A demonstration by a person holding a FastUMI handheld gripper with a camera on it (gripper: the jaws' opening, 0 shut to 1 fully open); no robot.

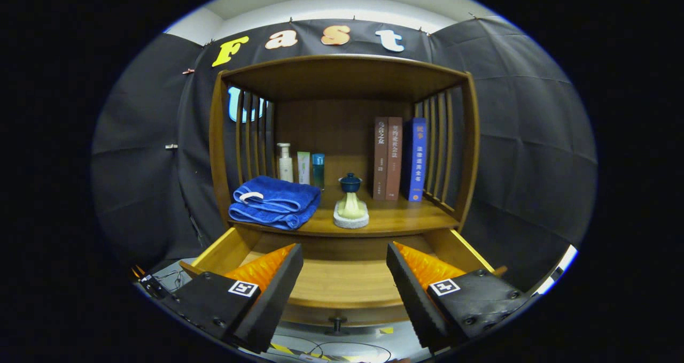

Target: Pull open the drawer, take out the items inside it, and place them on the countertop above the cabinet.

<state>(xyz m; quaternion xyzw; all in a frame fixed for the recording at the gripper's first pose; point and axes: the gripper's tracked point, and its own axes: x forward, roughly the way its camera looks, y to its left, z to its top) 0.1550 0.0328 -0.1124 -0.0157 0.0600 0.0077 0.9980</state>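
Jaws apart above drawer (342, 283)

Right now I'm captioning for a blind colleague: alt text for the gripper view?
The open gripper hovers over a pulled-out wooden drawer. On the countertop beyond lie a folded blue towel, a small teapot on a stand, bottles and three upright books.

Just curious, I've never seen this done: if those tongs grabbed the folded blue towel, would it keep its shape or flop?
The blue towel would probably flop: it looks like soft cloth in loose rounded folds, so the layers could sag or unfold. It seems light and unlikely to slip or break. The tongs are open over the pulled-out drawer, holding nothing.
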